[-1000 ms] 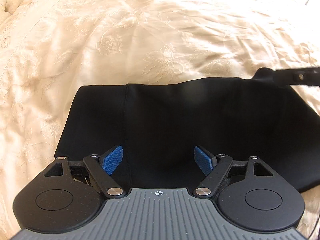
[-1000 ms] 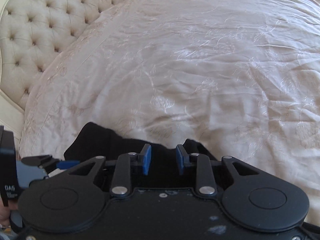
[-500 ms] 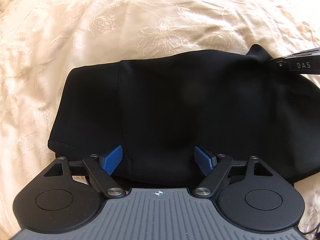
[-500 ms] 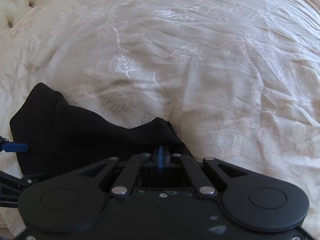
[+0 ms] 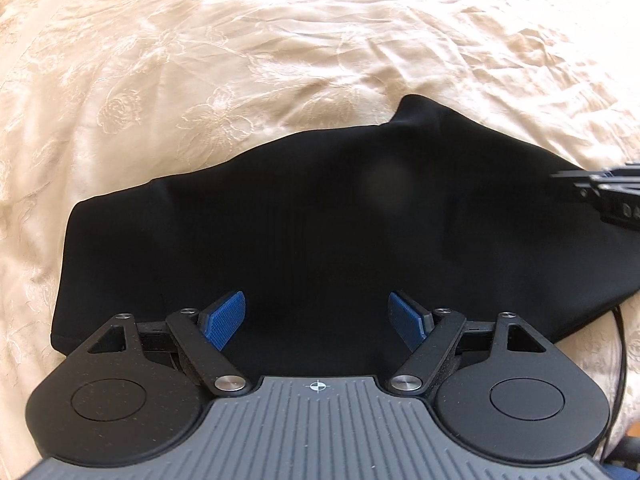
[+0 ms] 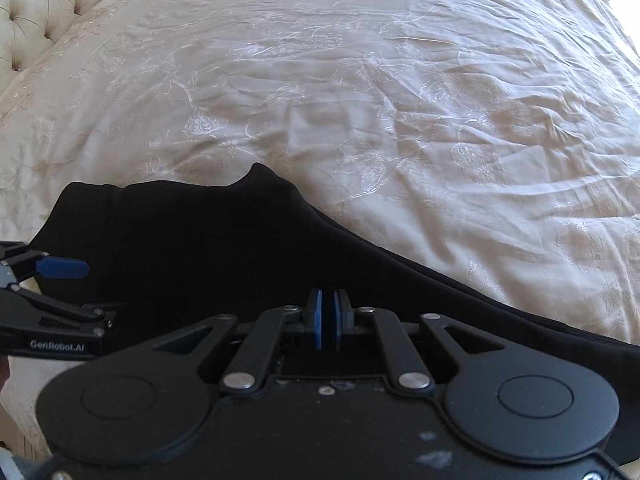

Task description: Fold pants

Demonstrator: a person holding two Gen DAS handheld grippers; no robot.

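The black pants lie folded on the cream bedspread; they also show in the right wrist view. My left gripper is open, its blue pads wide apart over the near edge of the pants, holding nothing. My right gripper has its blue pads almost together over the pants; whether cloth sits between them is hidden. The right gripper also shows at the right edge of the left wrist view. The left gripper shows at the left edge of the right wrist view.
The embroidered bedspread stretches away beyond the pants. A tufted headboard stands at the far left. A dark cable runs at the right edge of the left wrist view.
My right gripper closed from slightly open to nearly shut and moved along the pants. The left gripper stayed open and shifted over the pants' near edge. A peak of cloth rose at the far edge.
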